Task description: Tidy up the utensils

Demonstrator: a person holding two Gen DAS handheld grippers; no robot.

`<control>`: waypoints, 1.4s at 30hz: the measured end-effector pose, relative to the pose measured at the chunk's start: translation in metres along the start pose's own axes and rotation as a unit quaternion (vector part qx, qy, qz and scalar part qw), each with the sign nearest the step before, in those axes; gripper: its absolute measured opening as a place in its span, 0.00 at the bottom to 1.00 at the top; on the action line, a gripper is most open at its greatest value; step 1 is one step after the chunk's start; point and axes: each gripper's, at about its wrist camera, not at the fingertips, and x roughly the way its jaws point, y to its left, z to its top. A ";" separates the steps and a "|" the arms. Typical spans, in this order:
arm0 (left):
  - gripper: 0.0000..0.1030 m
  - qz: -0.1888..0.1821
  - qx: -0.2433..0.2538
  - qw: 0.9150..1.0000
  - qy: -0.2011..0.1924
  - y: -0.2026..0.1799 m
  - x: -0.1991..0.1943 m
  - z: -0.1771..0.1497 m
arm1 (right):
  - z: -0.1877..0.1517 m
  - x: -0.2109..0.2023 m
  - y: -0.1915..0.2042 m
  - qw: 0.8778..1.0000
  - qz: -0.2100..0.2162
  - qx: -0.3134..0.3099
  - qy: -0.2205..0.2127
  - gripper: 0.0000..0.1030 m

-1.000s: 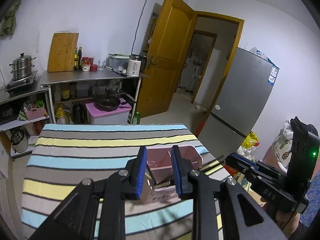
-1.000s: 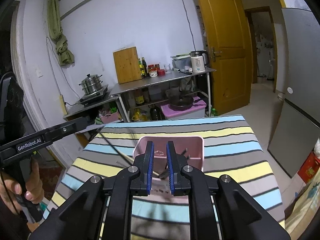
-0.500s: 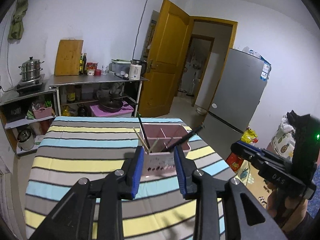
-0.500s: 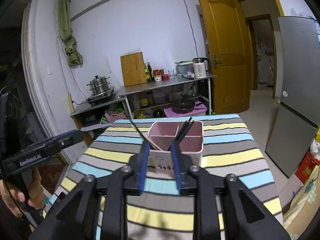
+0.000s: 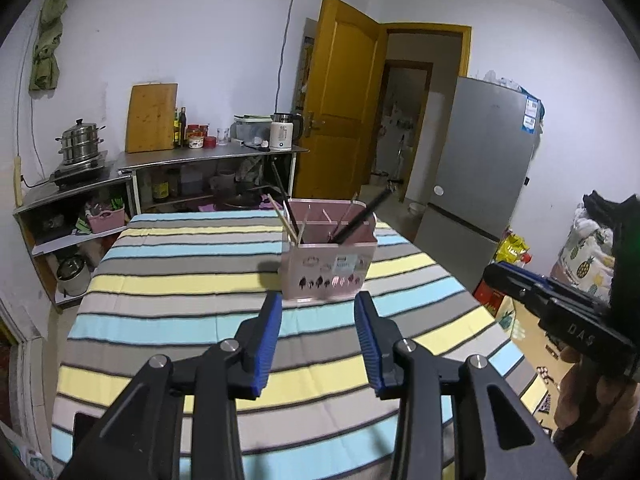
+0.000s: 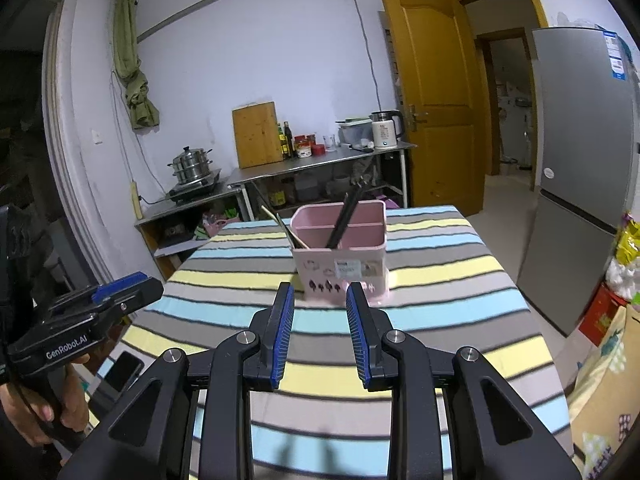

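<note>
A pink utensil holder (image 5: 328, 268) (image 6: 340, 264) stands upright on the striped tablecloth (image 5: 180, 280) (image 6: 440, 300), with black chopsticks (image 5: 360, 220) (image 6: 346, 216) and wooden chopsticks (image 5: 286, 220) (image 6: 282, 226) leaning in its compartments. My left gripper (image 5: 318, 308) hangs in front of the holder, its jaws opening with nothing between them. My right gripper (image 6: 320, 298) is also short of the holder, open and empty. In each view the other gripper shows at the edge, held by a hand (image 6: 44, 416).
A dark phone (image 6: 124, 370) lies at the table's near left edge. Behind the table stand metal shelves (image 5: 208, 160) with a steamer pot, cutting board, bottles and a kettle. A grey fridge (image 5: 476, 184) and an open yellow door (image 5: 344, 96) are at the right.
Both grippers have pulled back from the pink holder, which looks smaller and farther now. Both sets of jaws have widened. The chopsticks stay in the holder.
</note>
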 end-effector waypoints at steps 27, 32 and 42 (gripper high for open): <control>0.38 0.007 0.017 1.000 -0.012 -0.028 -0.011 -0.057 | -0.071 -0.023 0.016 1.000 -0.021 -0.020 0.007 0.27; 0.38 0.006 0.017 1.000 -0.016 -0.028 -0.010 -0.065 | -0.075 -0.023 0.019 0.999 -0.022 -0.028 -0.007 0.27; 0.38 0.019 0.021 0.999 -0.018 -0.028 -0.006 -0.071 | -0.080 -0.022 0.022 0.999 -0.022 -0.029 -0.011 0.27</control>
